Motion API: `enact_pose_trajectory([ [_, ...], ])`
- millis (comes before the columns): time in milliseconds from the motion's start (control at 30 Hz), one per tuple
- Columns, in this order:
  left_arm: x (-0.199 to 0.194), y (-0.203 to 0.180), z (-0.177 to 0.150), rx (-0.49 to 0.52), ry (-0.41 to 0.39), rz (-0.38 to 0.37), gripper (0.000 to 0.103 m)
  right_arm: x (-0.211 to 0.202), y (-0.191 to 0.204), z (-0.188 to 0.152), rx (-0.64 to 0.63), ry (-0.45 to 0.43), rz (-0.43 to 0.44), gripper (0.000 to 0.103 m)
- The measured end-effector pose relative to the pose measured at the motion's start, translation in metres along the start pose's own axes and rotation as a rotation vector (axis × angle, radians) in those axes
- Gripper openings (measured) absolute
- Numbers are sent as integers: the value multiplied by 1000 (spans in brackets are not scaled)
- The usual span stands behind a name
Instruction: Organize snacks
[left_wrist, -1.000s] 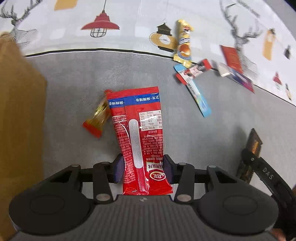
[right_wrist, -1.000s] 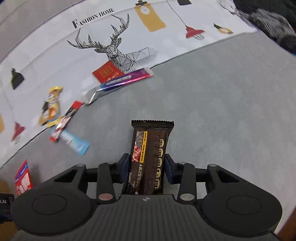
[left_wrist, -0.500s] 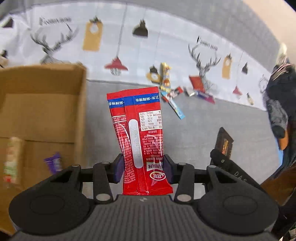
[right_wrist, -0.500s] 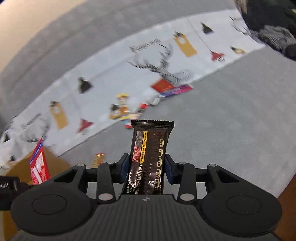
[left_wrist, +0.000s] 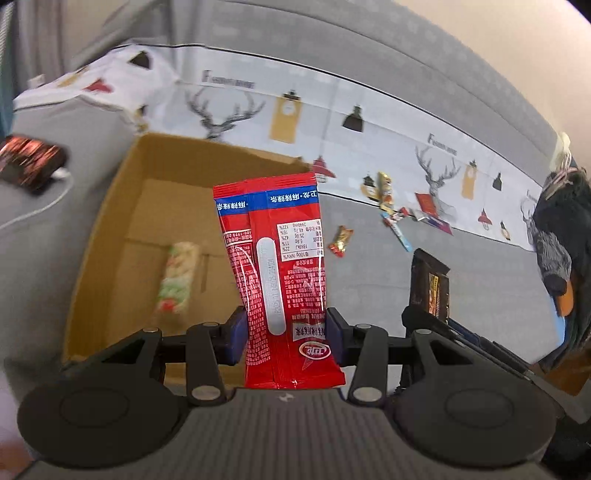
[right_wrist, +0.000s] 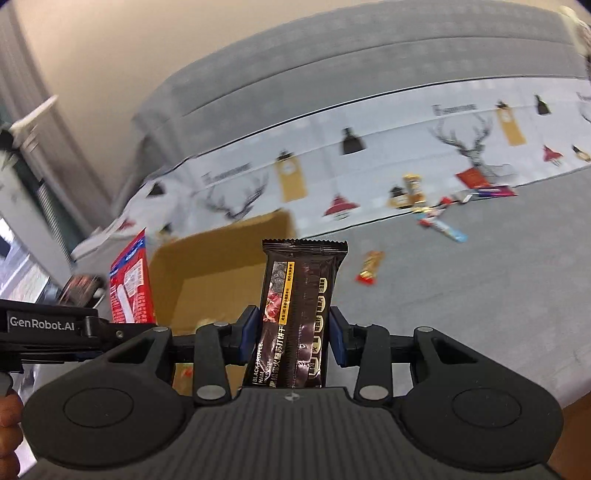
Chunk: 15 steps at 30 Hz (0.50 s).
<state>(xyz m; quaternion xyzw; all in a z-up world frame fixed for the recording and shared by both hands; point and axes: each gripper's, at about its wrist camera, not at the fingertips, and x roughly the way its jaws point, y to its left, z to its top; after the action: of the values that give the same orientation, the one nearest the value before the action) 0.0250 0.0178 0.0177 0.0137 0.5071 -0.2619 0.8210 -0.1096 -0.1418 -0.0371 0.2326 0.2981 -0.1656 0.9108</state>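
Observation:
My left gripper (left_wrist: 286, 338) is shut on a red snack packet (left_wrist: 280, 273) that stands upright between its blue pads, over the right edge of an open cardboard box (left_wrist: 110, 221). A green-and-white snack bar (left_wrist: 177, 280) lies inside the box. My right gripper (right_wrist: 291, 341) is shut on a dark brown cracker packet (right_wrist: 299, 310); the box (right_wrist: 221, 254) lies ahead and to its left. The right gripper with its brown packet (left_wrist: 430, 284) shows at the right of the left wrist view. The red packet (right_wrist: 131, 284) shows at the left of the right wrist view.
Several loose snacks lie on the grey bed: a small red-gold candy (left_wrist: 341, 240), a blue-and-red stick (left_wrist: 397, 230), a yellow packet (left_wrist: 384, 186) and a flat red packet (left_wrist: 426, 203) by the deer-print sheet (left_wrist: 295, 110). A dark phone (left_wrist: 29, 162) with a white cable lies at left. Dark clothing (left_wrist: 557, 236) lies at right.
Both grippers rose and swung left, away from the scattered snacks, still holding their packets. The cardboard box has come into full view below the left gripper and ahead of the right.

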Motion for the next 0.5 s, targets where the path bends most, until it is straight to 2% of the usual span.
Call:
enact_pose_trajectory([
  [200, -21, 34, -19, -25, -32, -1, 49, -5, 40, -14, -57, 47, 7, 41],
  [500, -34, 63, -31, -72, -56, -22, 49, -13, 68, -26, -104, 58, -7, 42],
])
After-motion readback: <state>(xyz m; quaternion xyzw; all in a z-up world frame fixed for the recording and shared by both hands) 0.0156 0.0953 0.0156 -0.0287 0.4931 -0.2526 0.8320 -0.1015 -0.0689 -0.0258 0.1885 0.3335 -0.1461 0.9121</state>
